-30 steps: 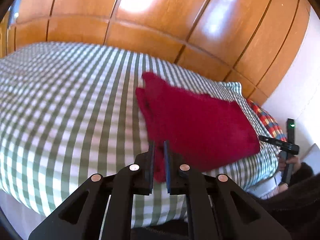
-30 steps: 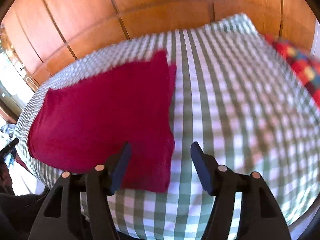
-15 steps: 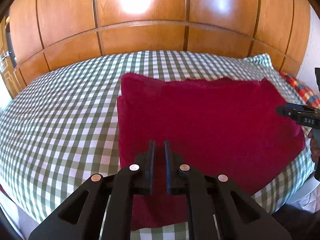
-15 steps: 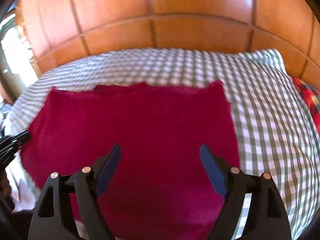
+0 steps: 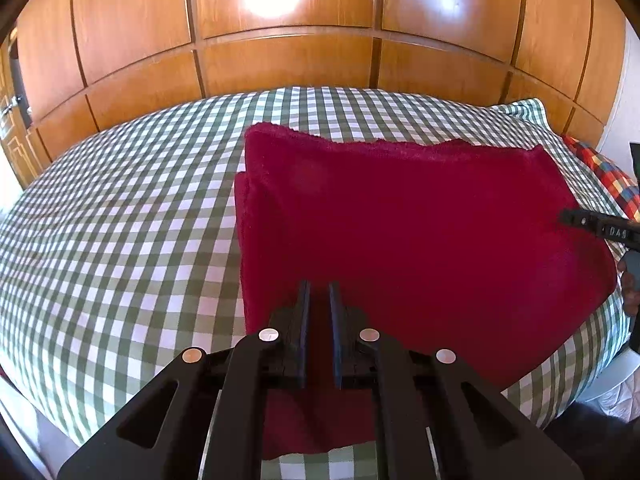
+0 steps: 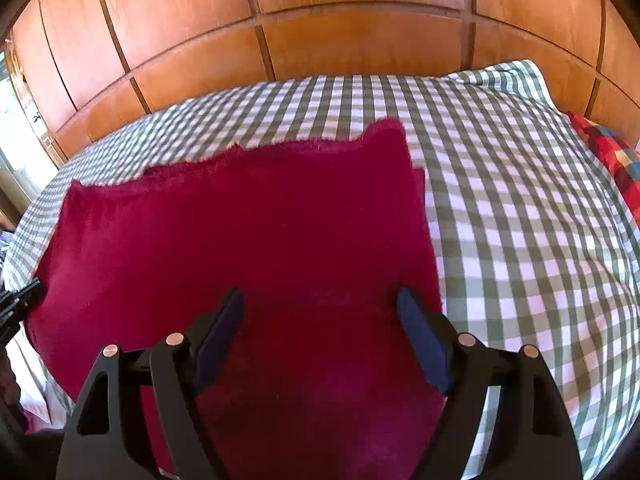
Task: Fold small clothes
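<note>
Left wrist view: the left gripper has swung round to face the folded crimson fleece cloth squarely. It hovers over the cloth's near left edge on the green-checked bed, fingers nearly closed and holding nothing.

Right wrist view: the right gripper has advanced over the cloth's near right part, wide open and empty. A further fold likely comes next.

Right gripper, jaws wide apart, above folded red cloth on green-checked bed w/ wood panels behind.
</note>
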Action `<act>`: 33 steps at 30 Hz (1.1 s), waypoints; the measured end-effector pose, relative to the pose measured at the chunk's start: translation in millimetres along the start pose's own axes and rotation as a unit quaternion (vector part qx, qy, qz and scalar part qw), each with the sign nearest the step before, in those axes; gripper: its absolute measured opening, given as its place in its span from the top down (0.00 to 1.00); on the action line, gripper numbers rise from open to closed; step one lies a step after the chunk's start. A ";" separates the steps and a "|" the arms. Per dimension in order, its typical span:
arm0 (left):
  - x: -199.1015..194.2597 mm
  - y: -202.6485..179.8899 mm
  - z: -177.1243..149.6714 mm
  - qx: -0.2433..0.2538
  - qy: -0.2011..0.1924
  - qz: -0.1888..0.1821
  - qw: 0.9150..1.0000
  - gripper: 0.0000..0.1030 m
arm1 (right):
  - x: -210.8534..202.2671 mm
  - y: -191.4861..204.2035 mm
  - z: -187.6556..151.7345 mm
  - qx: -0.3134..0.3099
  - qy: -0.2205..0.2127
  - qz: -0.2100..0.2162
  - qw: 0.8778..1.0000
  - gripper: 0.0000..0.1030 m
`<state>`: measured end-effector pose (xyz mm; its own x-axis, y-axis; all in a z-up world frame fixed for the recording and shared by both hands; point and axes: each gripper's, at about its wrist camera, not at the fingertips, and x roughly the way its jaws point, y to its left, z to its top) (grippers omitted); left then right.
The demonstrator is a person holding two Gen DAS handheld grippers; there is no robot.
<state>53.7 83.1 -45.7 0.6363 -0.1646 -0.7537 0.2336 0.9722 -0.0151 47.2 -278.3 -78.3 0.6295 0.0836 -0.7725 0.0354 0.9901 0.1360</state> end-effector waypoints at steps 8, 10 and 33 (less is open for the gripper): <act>-2.0 11.4 11.7 -0.007 -0.008 0.007 1.000 0.93 | -8.4 -15.9 33.2 0.036 -0.035 -0.015 0.999 0.23; -1.2 16.6 15.3 -0.011 -0.010 0.008 1.000 0.84 | -6.6 -21.2 38.2 0.043 -0.039 -0.022 0.998 0.24; 57.7 42.9 63.0 -0.060 -0.010 -0.012 0.998 0.92 | 27.0 -49.3 84.3 0.072 -0.054 -0.077 0.993 0.94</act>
<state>146.7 104.9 -48.4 0.6464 -0.1899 -0.7390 0.1595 0.9808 -0.1125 127.8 -334.4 -53.6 0.6879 -0.0885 -0.7204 0.2434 0.9632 0.1141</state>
